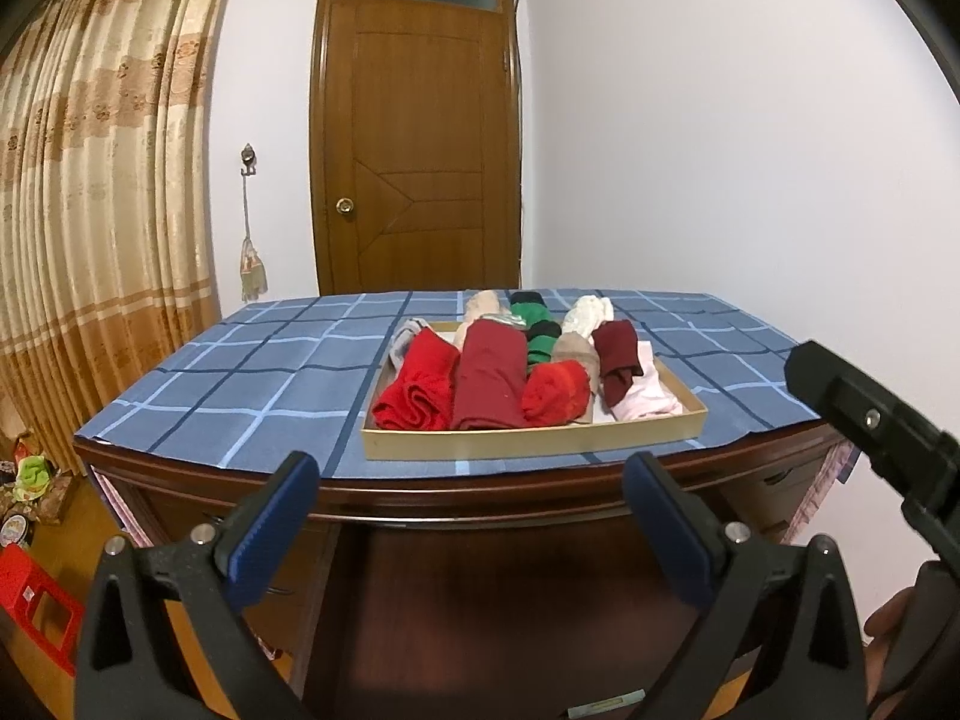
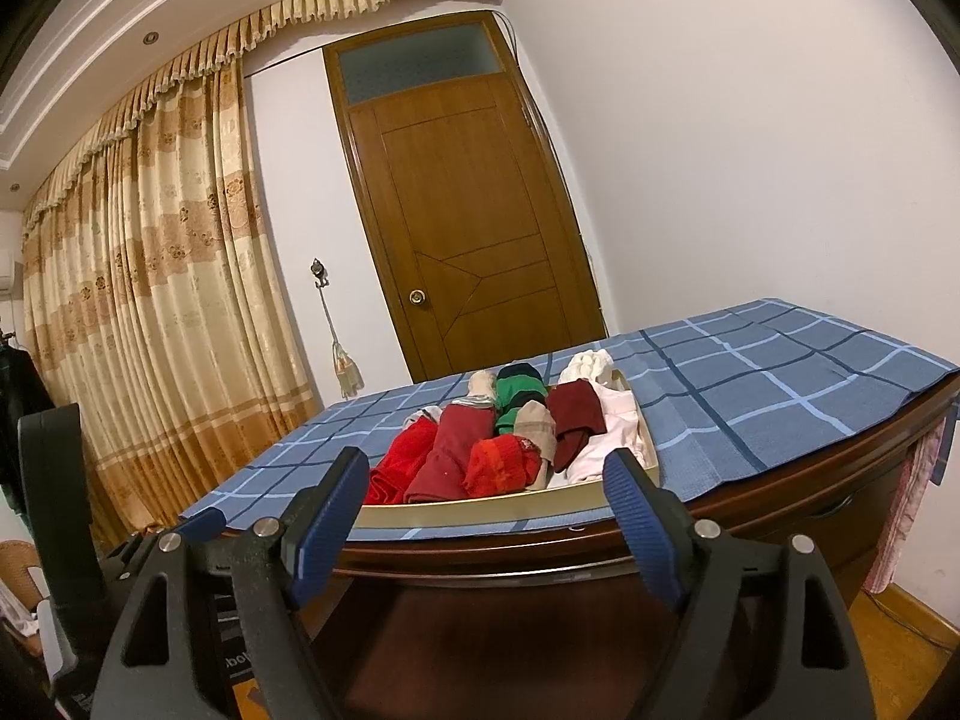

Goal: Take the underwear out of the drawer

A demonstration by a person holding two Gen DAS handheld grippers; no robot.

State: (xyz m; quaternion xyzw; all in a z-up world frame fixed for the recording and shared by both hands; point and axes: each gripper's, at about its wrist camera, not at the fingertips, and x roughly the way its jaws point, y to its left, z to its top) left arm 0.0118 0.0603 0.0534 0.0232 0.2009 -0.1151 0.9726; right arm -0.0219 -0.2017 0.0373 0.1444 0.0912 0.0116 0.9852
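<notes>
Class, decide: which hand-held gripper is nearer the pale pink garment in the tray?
Probably right. The right hand-held gripper faces the pale pink garment almost head-on; the left hand-held gripper sits further left, lower.

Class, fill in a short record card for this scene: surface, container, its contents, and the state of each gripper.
Surface: wooden desk covered by a blue checked cloth
Container: shallow tan tray on the cloth, near the front edge
Contents: folded garments in rows, among them a bright red piece, a dark red piece and a pale pink piece
Left gripper: open, empty, short of the tray
Right gripper: open, empty, short of the tray
</notes>
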